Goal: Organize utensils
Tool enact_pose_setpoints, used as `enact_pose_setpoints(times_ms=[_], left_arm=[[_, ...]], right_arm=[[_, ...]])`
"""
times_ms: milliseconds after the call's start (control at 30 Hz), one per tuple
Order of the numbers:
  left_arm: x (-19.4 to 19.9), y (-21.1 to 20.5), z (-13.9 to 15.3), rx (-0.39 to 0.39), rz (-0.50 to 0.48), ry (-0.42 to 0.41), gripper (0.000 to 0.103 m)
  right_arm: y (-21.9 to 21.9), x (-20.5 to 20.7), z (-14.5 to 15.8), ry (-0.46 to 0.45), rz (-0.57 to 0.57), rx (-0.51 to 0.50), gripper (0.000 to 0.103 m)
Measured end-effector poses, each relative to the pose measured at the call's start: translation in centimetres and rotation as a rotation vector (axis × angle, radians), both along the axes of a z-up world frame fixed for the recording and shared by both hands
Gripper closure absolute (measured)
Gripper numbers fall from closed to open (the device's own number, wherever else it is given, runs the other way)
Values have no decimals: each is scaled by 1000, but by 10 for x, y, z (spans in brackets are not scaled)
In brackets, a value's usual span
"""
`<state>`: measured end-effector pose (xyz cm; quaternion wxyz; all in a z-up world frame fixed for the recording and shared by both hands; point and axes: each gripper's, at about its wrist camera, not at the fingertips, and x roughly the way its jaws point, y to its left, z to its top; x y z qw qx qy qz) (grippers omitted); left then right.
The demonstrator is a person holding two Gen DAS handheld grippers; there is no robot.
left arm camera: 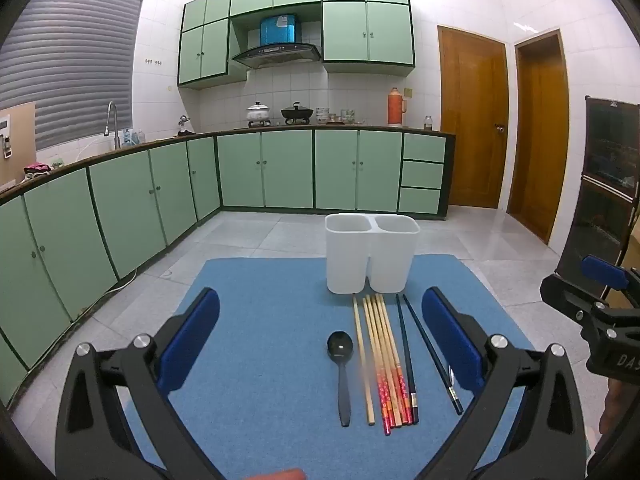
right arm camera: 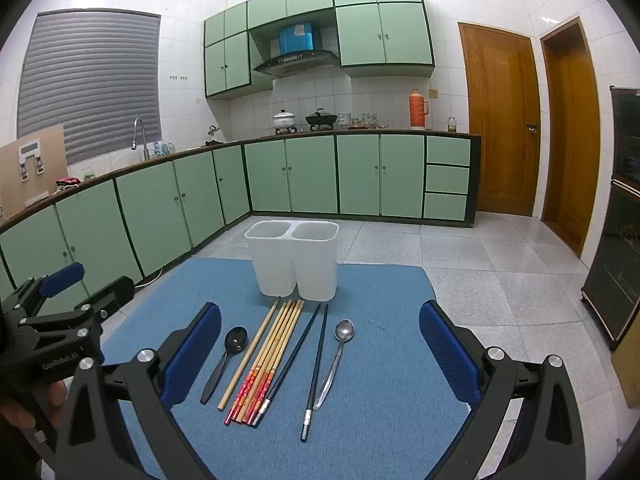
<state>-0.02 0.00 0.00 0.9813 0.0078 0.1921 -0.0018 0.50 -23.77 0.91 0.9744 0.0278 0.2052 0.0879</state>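
Observation:
A white two-compartment holder (left arm camera: 370,256) (right arm camera: 294,258) stands empty at the far edge of a blue mat (left arm camera: 260,340) (right arm camera: 380,360). In front of it lie a black spoon (left arm camera: 341,368) (right arm camera: 228,356), several wooden chopsticks (left arm camera: 380,364) (right arm camera: 266,356), two black chopsticks (left arm camera: 416,352) (right arm camera: 308,360) and a metal spoon (right arm camera: 336,356). My left gripper (left arm camera: 320,328) is open above the near part of the mat, empty. My right gripper (right arm camera: 320,340) is open and empty, over the utensils. Each gripper shows at the edge of the other's view.
Green kitchen cabinets (left arm camera: 120,216) run along the left and back walls, with a sink and stove pots on the counter. Two wooden doors (left arm camera: 472,120) stand at the right. A dark cabinet (right arm camera: 620,208) stands at the far right. Grey tile floor surrounds the mat.

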Motion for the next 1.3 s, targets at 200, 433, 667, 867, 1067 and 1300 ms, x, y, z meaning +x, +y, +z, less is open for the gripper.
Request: enact_pose_setpoints(times_ms=[200,433,667,867,1067,1300], left_arm=[[0,0,0,-1,3,2,5],[2,4,0,-4,13,-1,5],[-1,4,2,0,15,1,5],[-1,2,2,3,16,-1,5],[-1,3,3,4,14,-1,5],[0,3,3,3,17,0,5]], right_arm=[[0,0,0,2,0,1,6],[0,0,0,1,0,1,6],[0,0,0,1,0,1,6],[-1,0,0,0,0,1,6],[-1,0,0,-1,0,3,6],[-1,0,0,-1,0,3,6]])
